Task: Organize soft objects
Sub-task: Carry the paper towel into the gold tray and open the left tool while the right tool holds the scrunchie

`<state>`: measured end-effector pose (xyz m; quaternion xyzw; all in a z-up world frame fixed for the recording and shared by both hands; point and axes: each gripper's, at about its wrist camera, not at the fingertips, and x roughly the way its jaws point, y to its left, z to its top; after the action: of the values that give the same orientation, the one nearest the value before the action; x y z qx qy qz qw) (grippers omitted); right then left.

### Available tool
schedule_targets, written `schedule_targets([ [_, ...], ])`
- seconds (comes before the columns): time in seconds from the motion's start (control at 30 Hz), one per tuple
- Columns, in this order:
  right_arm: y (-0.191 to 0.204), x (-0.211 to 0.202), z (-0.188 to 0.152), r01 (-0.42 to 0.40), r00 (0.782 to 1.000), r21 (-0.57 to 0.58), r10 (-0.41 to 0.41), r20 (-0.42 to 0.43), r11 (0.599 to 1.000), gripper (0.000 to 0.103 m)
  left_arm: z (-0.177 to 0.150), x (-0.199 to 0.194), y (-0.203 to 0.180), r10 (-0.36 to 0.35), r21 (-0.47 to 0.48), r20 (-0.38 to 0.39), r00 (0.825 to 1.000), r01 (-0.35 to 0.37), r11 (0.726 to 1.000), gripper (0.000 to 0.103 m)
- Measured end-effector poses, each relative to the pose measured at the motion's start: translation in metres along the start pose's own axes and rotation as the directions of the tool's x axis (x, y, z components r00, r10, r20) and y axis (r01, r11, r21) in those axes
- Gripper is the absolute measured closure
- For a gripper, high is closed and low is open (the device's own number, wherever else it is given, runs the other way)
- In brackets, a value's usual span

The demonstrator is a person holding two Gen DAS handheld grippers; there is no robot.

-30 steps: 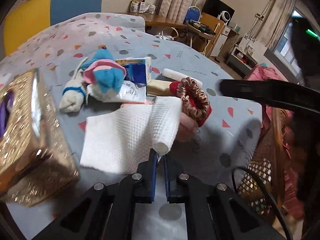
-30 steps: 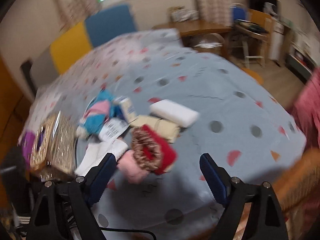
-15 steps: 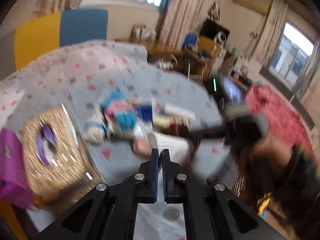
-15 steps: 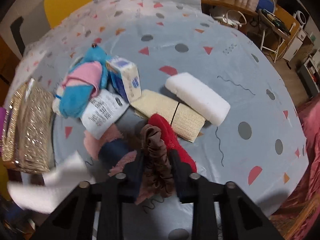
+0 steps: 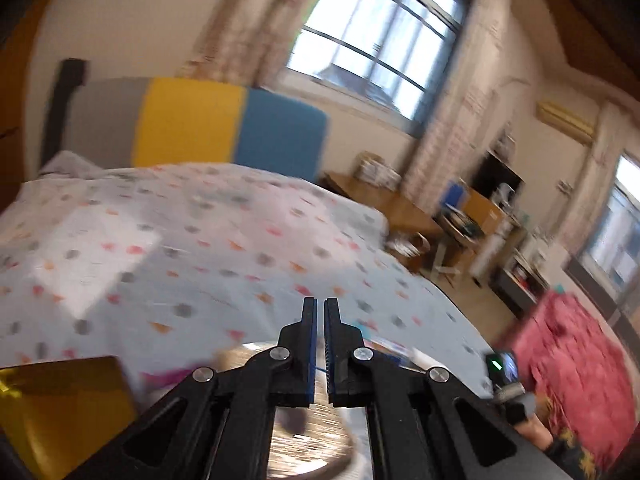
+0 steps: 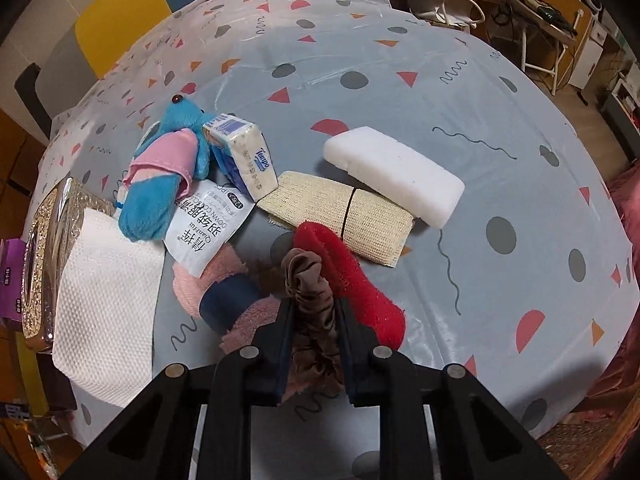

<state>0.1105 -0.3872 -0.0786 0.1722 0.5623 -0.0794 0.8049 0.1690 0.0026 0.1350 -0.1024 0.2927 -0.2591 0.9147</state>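
right gripper (image 6: 313, 312) pinches brown scrunchie (image 6: 310, 304) beside red cloth (image 6: 352, 280).

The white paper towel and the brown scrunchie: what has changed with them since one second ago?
The left gripper released the white paper towel, which now lies by the gold tissue box. The right gripper, open before, closed on the brown scrunchie. The sponges and plush toy stayed.

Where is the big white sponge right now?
In the right wrist view, the white sponge lies on the bed cover, right of the pile's middle. It sits just behind the beige woven pad, to the right of the tissue pack.
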Motion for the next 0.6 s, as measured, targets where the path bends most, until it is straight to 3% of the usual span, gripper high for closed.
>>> schedule_targets([
  [0.13, 0.0, 0.0, -0.001, -0.002, 1.0, 0.002, 0.002, -0.001, 1.0, 0.083, 0.002, -0.024, 0.046, 0.082, -0.079, 0.023, 0.996, -0.08, 0.994, 0.1],
  [0.23, 0.0, 0.0, -0.001, -0.003, 1.0, 0.003, 0.003, -0.004, 1.0, 0.083, -0.017, -0.033, 0.031, 0.05, -0.008, 0.004, 0.999, -0.05, 0.999, 0.1],
  [0.33, -0.001, 0.002, 0.0, 0.003, 1.0, 0.008, -0.003, -0.004, 1.0, 0.083, -0.052, -0.025, 0.0, -0.063, 0.095, -0.104, 0.993, 0.073, 0.993, 0.1],
  [0.43, -0.002, 0.002, 0.0, 0.007, 1.0, 0.018, -0.007, -0.003, 1.0, 0.083, -0.107, -0.012, -0.03, -0.128, 0.177, -0.249, 0.96, 0.175, 0.969, 0.099],
  [0.53, -0.003, 0.002, 0.0, 0.007, 1.0, 0.025, -0.007, -0.003, 1.0, 0.083, -0.162, 0.004, -0.05, -0.124, 0.226, -0.369, 0.921, 0.219, 0.949, 0.094],
  [0.6, -0.004, 0.002, 0.0, 0.003, 1.0, 0.029, -0.003, 0.001, 1.0, 0.083, -0.189, 0.018, -0.052, -0.122, 0.194, -0.434, 0.893, 0.225, 0.955, 0.063],
])
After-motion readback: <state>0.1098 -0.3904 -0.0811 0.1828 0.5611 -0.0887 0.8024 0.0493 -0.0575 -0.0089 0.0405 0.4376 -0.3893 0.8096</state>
